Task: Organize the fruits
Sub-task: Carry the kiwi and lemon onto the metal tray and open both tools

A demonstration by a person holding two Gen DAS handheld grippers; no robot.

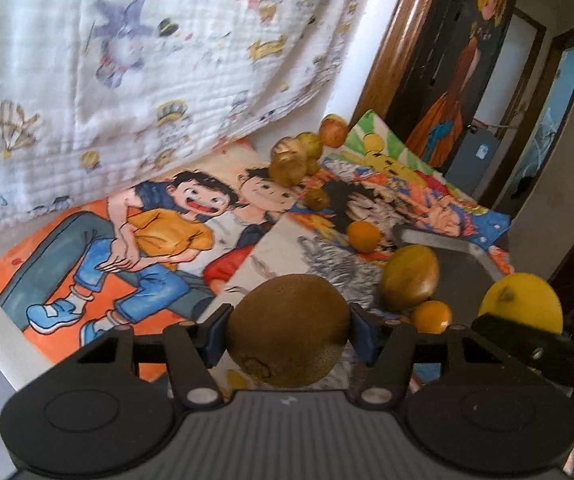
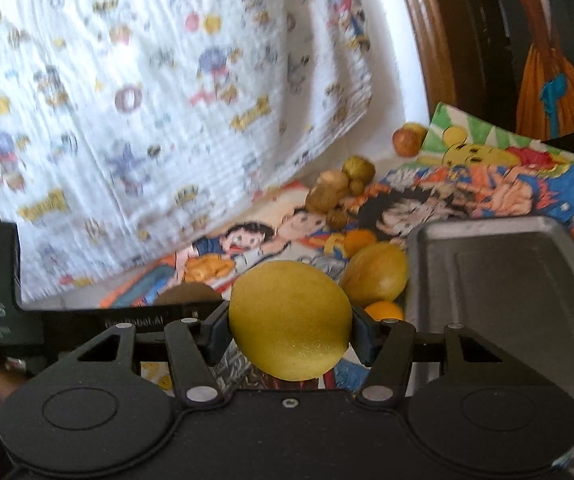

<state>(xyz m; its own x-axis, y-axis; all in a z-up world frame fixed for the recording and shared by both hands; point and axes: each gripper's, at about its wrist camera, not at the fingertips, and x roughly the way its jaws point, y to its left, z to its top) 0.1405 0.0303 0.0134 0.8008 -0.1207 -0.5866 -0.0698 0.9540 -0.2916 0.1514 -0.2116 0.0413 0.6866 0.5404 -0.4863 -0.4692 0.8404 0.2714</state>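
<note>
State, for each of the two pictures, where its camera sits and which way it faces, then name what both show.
Left wrist: sits behind the left tool, faces forward over the kiwi it grips toward the cloth; no body shows.
Right wrist: sits behind the right tool, faces forward over the lemon it grips, beside the tray; no body clearly shows.
Shared: kiwi, lemon, tray, cloth, drawings.

1. We see the grey tray (image 2: 507, 280) lying bare, open from above
2. A yellow-green fruit (image 2: 377, 274) and two small oranges (image 2: 385, 311) crowd its left rim
3. The hanging patterned cloth (image 1: 147, 72) walls off the far left, with a fruit cluster (image 1: 295, 156) at its foot
</note>
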